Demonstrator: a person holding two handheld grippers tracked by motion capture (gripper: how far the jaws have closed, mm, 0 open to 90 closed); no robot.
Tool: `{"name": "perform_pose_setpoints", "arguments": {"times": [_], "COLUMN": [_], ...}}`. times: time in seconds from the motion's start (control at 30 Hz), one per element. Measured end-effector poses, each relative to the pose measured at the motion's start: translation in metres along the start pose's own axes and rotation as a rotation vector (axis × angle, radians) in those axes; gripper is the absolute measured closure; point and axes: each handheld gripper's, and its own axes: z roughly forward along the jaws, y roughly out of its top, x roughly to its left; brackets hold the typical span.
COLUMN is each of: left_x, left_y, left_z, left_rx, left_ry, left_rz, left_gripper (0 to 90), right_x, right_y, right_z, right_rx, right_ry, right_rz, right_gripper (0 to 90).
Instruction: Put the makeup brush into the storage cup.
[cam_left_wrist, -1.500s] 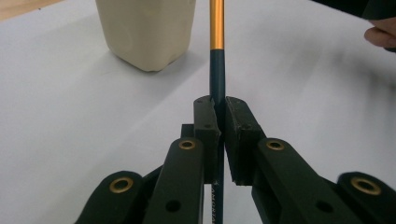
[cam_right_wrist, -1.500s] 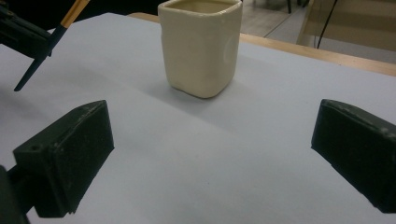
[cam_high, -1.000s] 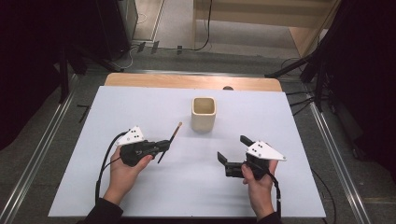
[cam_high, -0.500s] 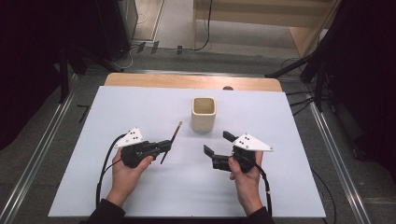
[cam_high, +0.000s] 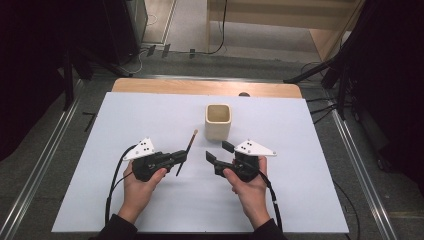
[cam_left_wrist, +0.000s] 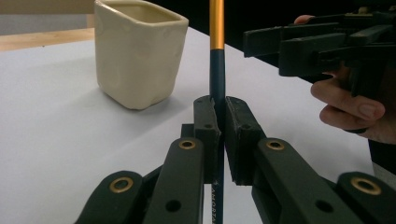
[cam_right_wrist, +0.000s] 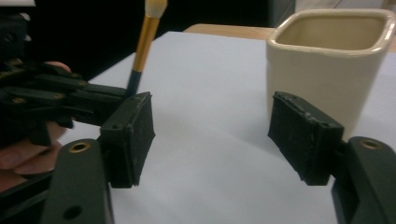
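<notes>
Left gripper clamps thin makeup brush on dark lower handle; jaws closed tight around it. Brush points away toward cream square cup, gold ferrule and pale tip beyond jaws, raised off white table. Right gripper near, jaws wide apart, holding nothing, facing brush and cup. Judgement: brush light, stiff, slim, smooth lacquer likely slippery, prone to pivot; best hold mid-handle, not bristles. Cup looks ceramic, heavier, breakable; grip by wall over rim.
</notes>
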Motion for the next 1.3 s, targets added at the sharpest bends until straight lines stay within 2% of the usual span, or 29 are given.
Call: {"name": "perform_pose_setpoints", "arguments": {"times": [0.07,0.2,0.27,0.5,0.63,0.77,0.93,1.07,1.17,1.3], "left_x": [-0.001,-0.003,-0.004,-0.013,-0.017,-0.020,-0.025,-0.030,-0.033,-0.036], "left_y": [0.000,-0.001,-0.001,-0.001,-0.004,-0.005,-0.006,-0.007,-0.008,-0.009], "left_z": [0.001,0.003,0.004,0.011,0.017,0.022,0.026,0.029,0.032,0.033], "left_rx": [-0.005,-0.007,-0.016,-0.018,-0.007,-0.006,-0.014,-0.014,-0.012,-0.011], "left_ry": [-0.005,-0.007,-0.006,-0.002,-0.009,-0.013,-0.019,-0.026,-0.033,-0.042], "left_rz": [-0.006,-0.004,-0.003,0.019,0.021,0.017,0.020,0.026,0.029,0.033], "left_gripper": [84.6,84.6,84.6,84.6,84.6,84.6,84.5,84.6,84.6,84.6], "right_x": [0.001,0.004,0.006,0.013,0.015,0.015,0.014,0.012,0.015,0.015], "right_y": [0.000,0.002,0.001,0.001,0.001,0.001,-0.001,-0.002,-0.004,-0.006], "right_z": [0.001,0.003,0.003,0.002,0.001,0.000,0.001,0.000,0.002,0.005], "right_rx": [-0.008,-0.011,-0.012,-0.029,-0.031,-0.035,-0.017,-0.025,-0.025,-0.043], "right_ry": [0.020,0.017,0.019,0.051,0.039,0.059,0.088,0.101,0.101,0.114], "right_rz": [0.012,0.026,0.036,0.063,0.051,0.066,0.117,0.149,0.132,0.136], "right_gripper": [43.9,47.6,52.1,55.3,57.4,57.4,59.1,62.8,67.0,67.8]}}
